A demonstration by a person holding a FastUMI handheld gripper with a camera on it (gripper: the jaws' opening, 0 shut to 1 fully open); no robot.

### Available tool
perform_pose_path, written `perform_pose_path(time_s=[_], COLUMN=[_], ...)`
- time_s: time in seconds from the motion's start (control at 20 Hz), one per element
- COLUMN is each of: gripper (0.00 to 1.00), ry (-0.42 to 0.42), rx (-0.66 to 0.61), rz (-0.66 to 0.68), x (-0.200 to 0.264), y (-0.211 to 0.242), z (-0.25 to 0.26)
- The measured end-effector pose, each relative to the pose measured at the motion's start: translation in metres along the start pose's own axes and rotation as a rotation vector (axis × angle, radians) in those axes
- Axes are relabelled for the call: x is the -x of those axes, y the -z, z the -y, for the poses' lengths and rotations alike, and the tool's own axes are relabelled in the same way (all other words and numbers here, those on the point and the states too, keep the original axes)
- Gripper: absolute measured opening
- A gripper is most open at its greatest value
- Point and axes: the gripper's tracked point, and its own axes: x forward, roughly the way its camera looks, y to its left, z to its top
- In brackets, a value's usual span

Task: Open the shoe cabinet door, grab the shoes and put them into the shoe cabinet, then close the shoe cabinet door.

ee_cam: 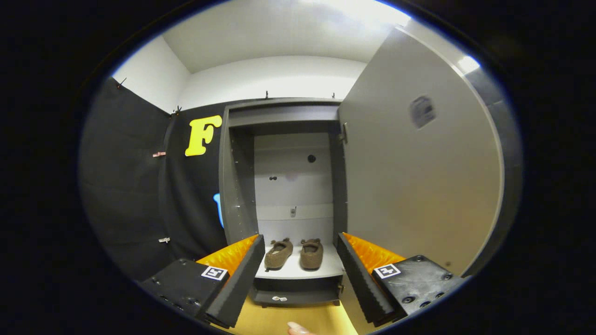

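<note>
A pair of brown slippers (293,254) lies side by side on the bottom shelf (326,267) of the grey shoe cabinet (284,116), toes pointing inward. The cabinet door (419,186) stands swung wide open to the right of the opening, its inner face turned toward me. My gripper (298,260) is open, held back from the cabinet, with nothing between its fingers; the slippers show beyond the gap between them. The right finger (361,279) is close to the door's lower edge.
Black booth cloth (139,195) hangs to the left of the cabinet. A wooden floor (279,318) lies below the cabinet's base. A fingertip (298,329) of the person shows low between the fingers. White wall and ceiling rise above.
</note>
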Motion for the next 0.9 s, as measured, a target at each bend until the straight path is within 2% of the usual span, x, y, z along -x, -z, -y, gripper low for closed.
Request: perform_pose_path(time_s=[0.25,0.5,0.9], gripper=[0.99,0.99,0.99], ry=[0.043,0.074,0.143], rx=[-0.031,-0.020,-0.047], rz=[0.001,0.038,-0.066], x=[0.072,0.111,0.104], y=[-0.018,-0.034,-0.007], z=[0.048,0.104,0.199])
